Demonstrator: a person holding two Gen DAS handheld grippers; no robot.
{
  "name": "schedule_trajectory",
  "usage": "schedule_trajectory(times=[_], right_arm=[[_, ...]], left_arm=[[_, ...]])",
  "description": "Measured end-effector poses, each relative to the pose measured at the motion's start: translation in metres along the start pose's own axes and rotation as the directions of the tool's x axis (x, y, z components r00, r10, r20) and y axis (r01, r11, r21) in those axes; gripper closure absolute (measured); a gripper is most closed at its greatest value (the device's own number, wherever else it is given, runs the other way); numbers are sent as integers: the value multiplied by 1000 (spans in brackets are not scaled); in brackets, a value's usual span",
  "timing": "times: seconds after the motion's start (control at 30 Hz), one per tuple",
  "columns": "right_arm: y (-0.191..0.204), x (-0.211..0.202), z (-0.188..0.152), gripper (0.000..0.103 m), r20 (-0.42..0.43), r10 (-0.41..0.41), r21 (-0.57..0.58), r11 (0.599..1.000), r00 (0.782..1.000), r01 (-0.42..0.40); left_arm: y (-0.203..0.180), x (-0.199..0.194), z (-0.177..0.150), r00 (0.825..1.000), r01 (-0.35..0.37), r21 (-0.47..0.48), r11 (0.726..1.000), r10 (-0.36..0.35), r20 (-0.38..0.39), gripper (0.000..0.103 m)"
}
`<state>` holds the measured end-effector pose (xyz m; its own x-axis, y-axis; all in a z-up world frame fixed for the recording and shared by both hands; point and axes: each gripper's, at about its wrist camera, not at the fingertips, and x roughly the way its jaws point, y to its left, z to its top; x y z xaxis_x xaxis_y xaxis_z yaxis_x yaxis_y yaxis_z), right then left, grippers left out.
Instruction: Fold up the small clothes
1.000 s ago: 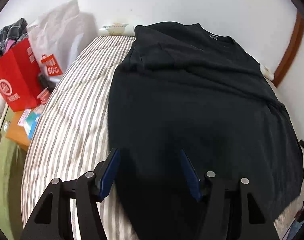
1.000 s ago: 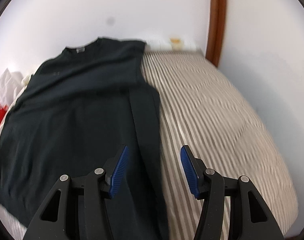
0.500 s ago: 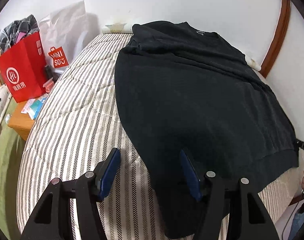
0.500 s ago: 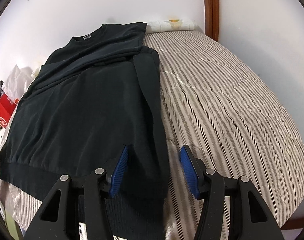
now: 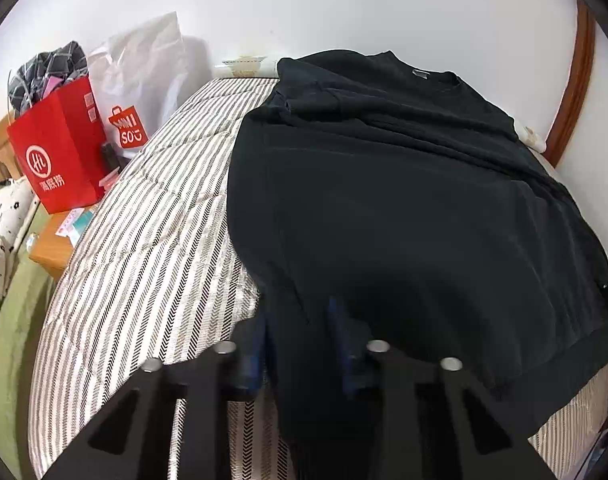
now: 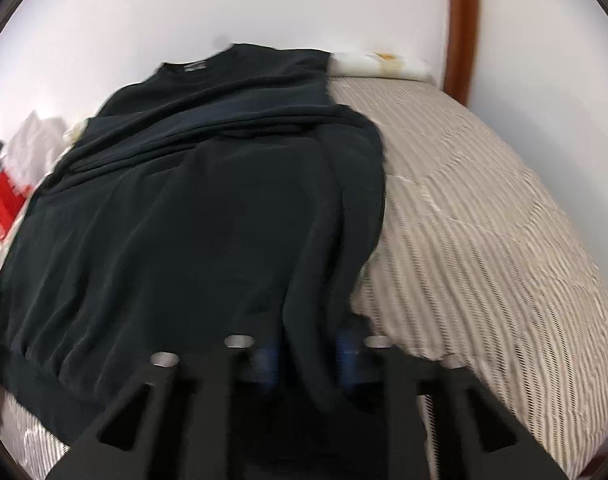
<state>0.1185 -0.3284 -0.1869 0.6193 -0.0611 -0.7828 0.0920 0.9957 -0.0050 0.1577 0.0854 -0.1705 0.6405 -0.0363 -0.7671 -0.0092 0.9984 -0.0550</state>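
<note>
Shirt [image 5: 404, 208], black, lies spread on the striped mattress [image 5: 143, 248], collar at the far end by the wall, hem toward the cameras. Sleeves look already turned in along both long sides, so the body reads as a narrow rectangle: likely the side folds are done and the bottom-to-top fold is in hand.

Left gripper [image 5: 297, 344] has its blue pads narrowed onto the near left corner of the hem; cloth runs up between them and hangs taut from the pinch. Right gripper [image 6: 308, 354] does the same at the near right corner, pads pressed onto a bunch of dark fabric. Holding both bottom corners at once keeps the hem level, presumably so it can be carried toward the collar without skewing.

Right view is smeared by motion, so fine detail of that grip is soft.

Compared with half a second ago: both grippers then stood wide, pads well apart, hovering over the hem with the cloth flat. Now both are drawn in on fabric, and the hem edge is lifted and puckered around each pinch. Folds have appeared across the chest area in the right view.

Beside the bed on the left: red paper bag [image 5: 59, 152], white plastic bag [image 5: 139, 80], wooden side table [image 5: 53, 248].
</note>
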Motion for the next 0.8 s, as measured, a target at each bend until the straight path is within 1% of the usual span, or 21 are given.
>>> schedule_trajectory(times=[0.03,0.17,0.23,0.37,0.47,0.63,0.73,0.8], right_arm=[[1,-1,-1,91,7,-7,-9,1000,1000,7],[-12,-12,-4,93,35,30,22,999,999,-31],[-19,-20,-7,93,40,69,36,997,997,-71],[-28,-40,-13,93,45,113,41,993,993,-115],[-27,-62,-21,93,67,114,9,993,991,-115],[-22,-102,-33,93,124,122,-59,992,985,-116],[-23,-114,-28,93,151,127,-64,991,980,-119],[-25,-119,-23,93,162,139,-49,990,977,-133]], left_arm=[[2,-1,-1,1000,16,1,1000,-16,-5,92],[9,-8,-2,999,42,-21,999,-43,-9,94],[13,-13,-4,998,55,-27,998,-55,-7,94],[18,-34,-7,995,97,-35,995,-97,4,95],[20,-57,-13,991,132,-20,991,-132,20,95],[19,-86,-24,985,166,18,986,-167,44,95],[19,-98,-21,981,178,26,984,-180,72,95],[22,-101,-15,977,194,6,981,-194,89,95]])
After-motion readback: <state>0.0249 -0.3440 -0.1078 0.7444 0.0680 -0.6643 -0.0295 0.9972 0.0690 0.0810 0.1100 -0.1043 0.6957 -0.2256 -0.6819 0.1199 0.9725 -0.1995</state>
